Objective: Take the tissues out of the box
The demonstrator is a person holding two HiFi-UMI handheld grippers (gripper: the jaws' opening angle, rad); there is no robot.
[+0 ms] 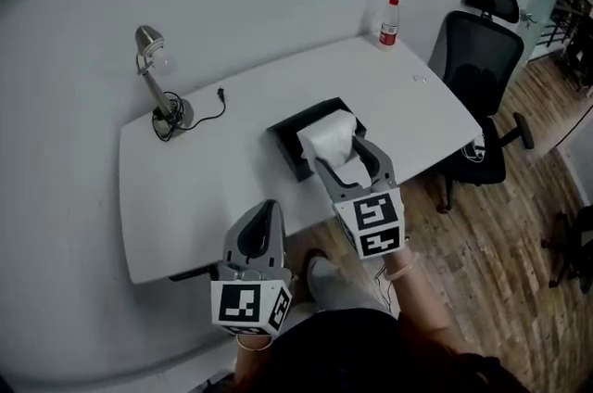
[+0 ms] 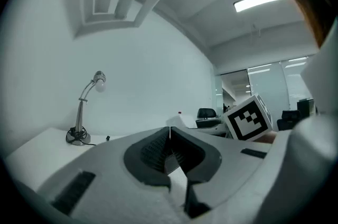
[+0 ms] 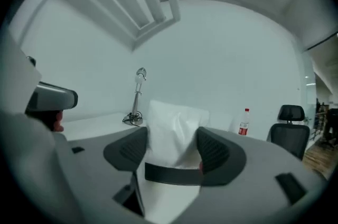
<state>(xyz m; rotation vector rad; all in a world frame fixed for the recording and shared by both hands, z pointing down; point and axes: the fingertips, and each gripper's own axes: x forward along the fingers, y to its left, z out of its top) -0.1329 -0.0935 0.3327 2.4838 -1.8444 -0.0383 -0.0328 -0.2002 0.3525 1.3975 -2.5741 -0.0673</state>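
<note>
Now | right gripper [image 1: 343, 156] pinched one tissue wad [image 1: 330, 133] over one black box [image 1: 289, 137] on one table [image 1: 185, 196] | left gripper [image 1: 268, 209] pressed together, empty | one lamp [image 1: 153, 71], one bottle [image 1: 389, 22]

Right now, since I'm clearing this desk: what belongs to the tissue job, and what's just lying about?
In the job: tissues, black tissue box, right tool closed on the tissues.
Lying about: desk lamp, red-capped bottle, office chair, shut left tool.
</note>
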